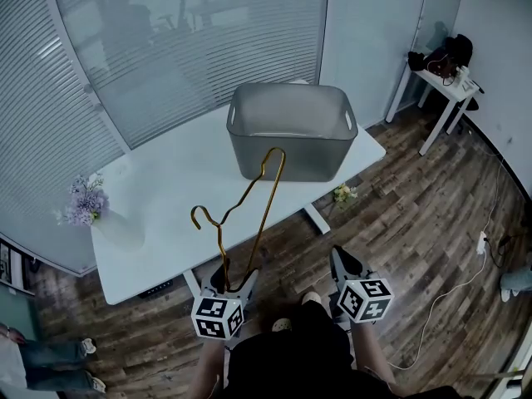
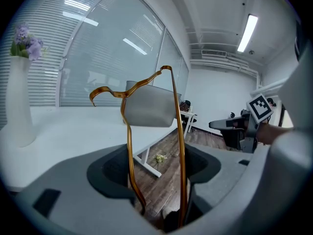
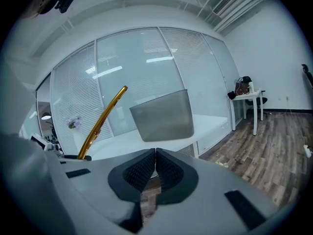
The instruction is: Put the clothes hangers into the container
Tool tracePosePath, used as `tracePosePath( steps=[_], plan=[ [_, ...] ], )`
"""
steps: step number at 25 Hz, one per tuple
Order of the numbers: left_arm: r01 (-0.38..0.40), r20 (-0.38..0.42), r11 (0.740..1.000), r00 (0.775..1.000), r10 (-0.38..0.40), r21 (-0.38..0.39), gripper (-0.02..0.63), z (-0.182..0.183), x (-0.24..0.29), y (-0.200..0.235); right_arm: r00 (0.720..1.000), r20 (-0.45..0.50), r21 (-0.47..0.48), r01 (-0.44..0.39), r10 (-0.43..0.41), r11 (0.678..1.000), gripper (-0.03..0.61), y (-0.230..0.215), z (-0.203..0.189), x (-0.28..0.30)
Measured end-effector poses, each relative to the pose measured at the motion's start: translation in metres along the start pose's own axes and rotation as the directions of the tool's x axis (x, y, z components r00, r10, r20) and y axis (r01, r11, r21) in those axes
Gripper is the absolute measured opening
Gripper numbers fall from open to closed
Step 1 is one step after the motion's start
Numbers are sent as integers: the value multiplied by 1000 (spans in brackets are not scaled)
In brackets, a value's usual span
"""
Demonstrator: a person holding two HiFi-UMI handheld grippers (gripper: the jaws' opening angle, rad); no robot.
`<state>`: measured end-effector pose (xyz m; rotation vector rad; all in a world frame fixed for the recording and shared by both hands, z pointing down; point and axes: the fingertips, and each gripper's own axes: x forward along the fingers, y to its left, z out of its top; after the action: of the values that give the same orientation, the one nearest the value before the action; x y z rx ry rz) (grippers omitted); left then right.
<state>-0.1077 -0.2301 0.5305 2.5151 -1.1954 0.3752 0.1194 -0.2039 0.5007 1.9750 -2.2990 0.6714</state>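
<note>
One thin gold metal clothes hanger [image 1: 268, 206] is in the air, held at its lower end by the left gripper [image 1: 237, 279] at the bottom centre of the head view. Its long axis runs from there up and slightly right toward the single grey plastic open-topped container [image 1: 307, 152]. The hanger's upper corner overlaps the container's near wall in that view, and its hook curls out to the left with the opening turned down. In the left gripper view the hanger [image 2: 179, 131] stands nearly upright, the hook at upper left and the container [image 2: 149, 109] behind it. The left gripper [image 2: 159, 180] has its fingers spread wide yet clamped on the hanger, whose two wire runs each lie against a pad. The right gripper [image 1: 341, 260] is just to the right, and the right gripper view shows its [image 3: 155, 160] fingers pressed together with nothing between them. That view shows the gold wire [image 3: 104, 119] slanting at left and the container [image 3: 164, 114] at centre. The container sits near the right end of the one white rectangular table [image 1: 166, 189]. A single white vase of lilac flowers [image 1: 116, 227] stands at the table's left end, well apart, with bare tabletop between the two. The hanger crosses the table's near edge, and wooden floor [image 1: 416, 214] lies open to the right.
</note>
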Motion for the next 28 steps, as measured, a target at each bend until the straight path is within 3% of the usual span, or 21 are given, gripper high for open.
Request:
tracePosePath(
  steps=[10,17,22,28],
  plan=[
    [-28,29,999,999,27,21,310,24,23,16,999,14,-15,-38,38,999,28,-8,28,37],
    [-73,52,996,996,70,45,311,64,64,49,998,32,-27,-55,55,998,28,-30,66,87],
    [-80,77,990,994,72,112,311,117,100,69,998,48,-8,-45,46,999,28,-60,98,121],
    [-88,39,960,996,80,266,311,189,129,90,995,72,-18,-62,63,998,28,-86,137,147]
  ],
)
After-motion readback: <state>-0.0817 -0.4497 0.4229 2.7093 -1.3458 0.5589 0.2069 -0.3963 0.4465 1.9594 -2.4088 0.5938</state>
